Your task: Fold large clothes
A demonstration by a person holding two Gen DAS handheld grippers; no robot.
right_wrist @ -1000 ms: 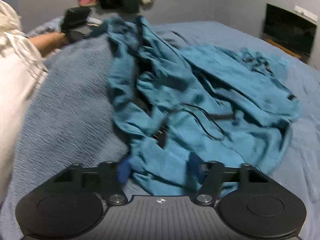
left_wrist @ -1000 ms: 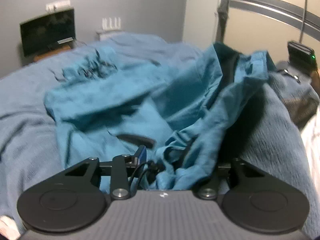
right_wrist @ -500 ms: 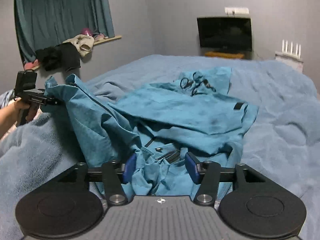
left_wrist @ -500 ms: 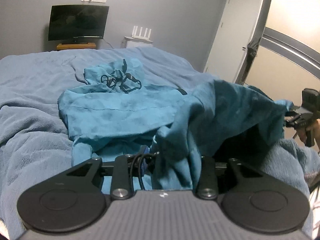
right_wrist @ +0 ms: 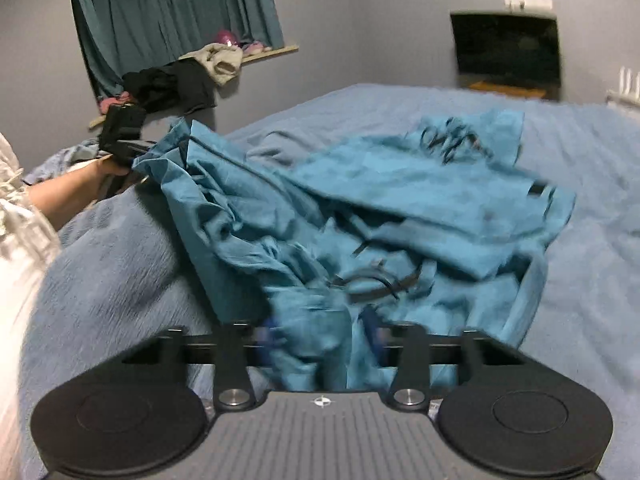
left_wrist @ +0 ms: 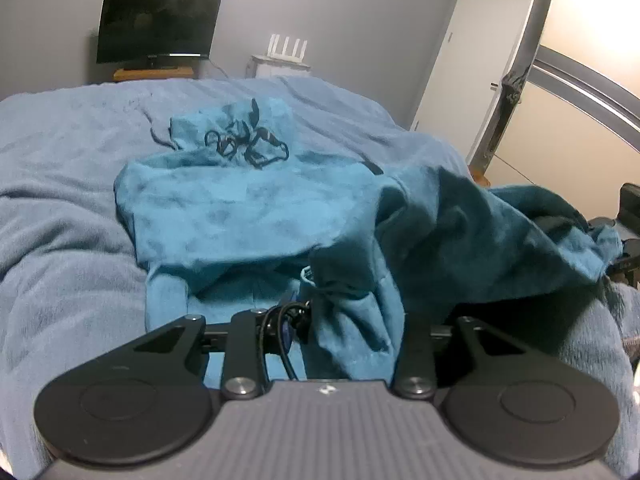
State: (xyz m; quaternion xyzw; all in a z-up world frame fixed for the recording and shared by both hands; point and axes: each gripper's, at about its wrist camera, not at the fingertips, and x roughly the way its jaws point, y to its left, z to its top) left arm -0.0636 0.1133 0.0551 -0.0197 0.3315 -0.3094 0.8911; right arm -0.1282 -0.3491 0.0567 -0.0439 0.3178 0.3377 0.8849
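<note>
**A:** Where is the garment?

**B:** The teal garment (left_wrist: 248, 208) lies on the blue blanket (left_wrist: 60, 240) that covers the bed. Its far part is spread fairly flat, with a tangle of black cord (left_wrist: 244, 144) near the top edge. The near part is bunched up and runs toward both of my grippers.

**A:** What is your left gripper (left_wrist: 328, 328) doing?

**B:** Cloth fills the space between its fingers and a loop of black cord sits at the left finger (left_wrist: 244, 344). In the right wrist view I see that same gripper (right_wrist: 120, 132) from outside, raised above the blanket at the garment's corner, with cloth hanging from its tip. So it is clamped on the teal garment.

**A:** And the right gripper (right_wrist: 320, 340)?

**B:** That view is blurred. Teal cloth is gathered between the blue pads (right_wrist: 264, 336), and the fingers stand fairly far apart around the bundle. I cannot tell whether they pinch it or only surround it.

**A:** Anything else around?

**B:** A dark television (left_wrist: 158, 26) on the far wall, a white door (left_wrist: 472, 60) to the right, and a teal curtain (right_wrist: 176, 12) with clothes piled on the ledge (right_wrist: 272, 50) below it.
</note>
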